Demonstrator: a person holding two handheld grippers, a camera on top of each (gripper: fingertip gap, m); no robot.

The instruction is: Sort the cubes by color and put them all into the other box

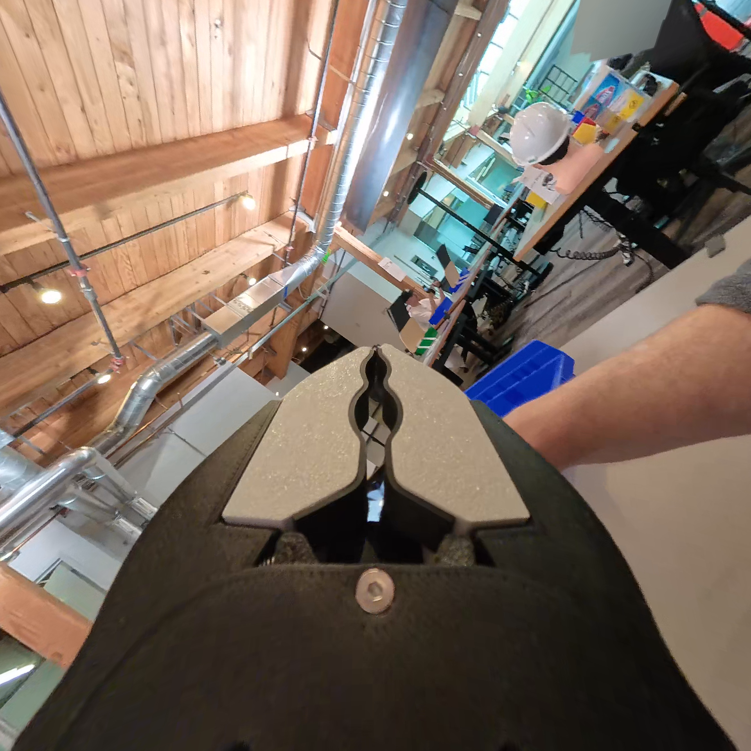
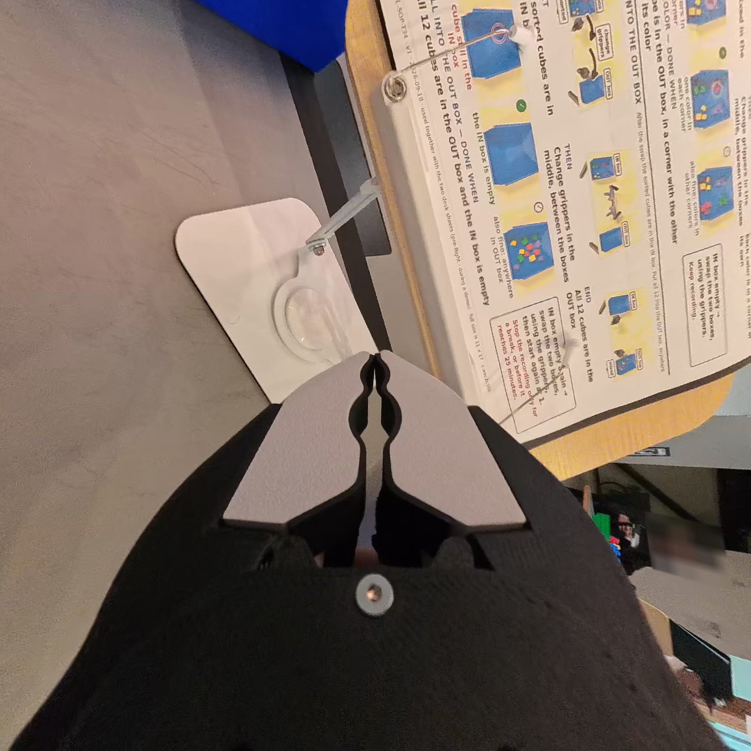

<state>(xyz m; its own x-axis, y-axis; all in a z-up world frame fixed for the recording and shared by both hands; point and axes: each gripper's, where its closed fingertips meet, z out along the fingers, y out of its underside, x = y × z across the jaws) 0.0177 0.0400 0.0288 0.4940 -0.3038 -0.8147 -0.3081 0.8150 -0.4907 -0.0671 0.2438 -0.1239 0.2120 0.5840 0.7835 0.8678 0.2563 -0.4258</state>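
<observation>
My left gripper (image 1: 377, 348) points up past the table (image 1: 670, 528) toward the plank ceiling (image 1: 142, 122), so most of the table is out of my sight. Of the task's things I see only a blue box (image 1: 524, 376), just right of the gripper tips on the table; a forearm (image 1: 630, 390) crosses in front of it and hides its near side. I cannot see into it, and no cubes show from either camera. The left fingertips meet with nothing between them; the grey speckled finger faces close to a wavy black slot.

My right gripper (image 2: 374, 357) is likewise closed on nothing, its tips touching. Beyond its tips lies a white rounded plate (image 2: 227, 260) on the grey matt table (image 2: 101, 203), carrying what looks like a clear lens (image 2: 302, 325), though glare makes that hard to judge. A thin metal bracket (image 2: 345, 217) runs from the plate toward a tilted wooden board (image 2: 609, 447) to the right of the gripper, with a printed sheet (image 2: 528, 203) fastened on it; both are cut off at the top and right edges. A blue corner (image 2: 284, 28) shows at the top edge, mostly cropped. Left of the plate the table is bare, open surface out to the frame edge.
</observation>
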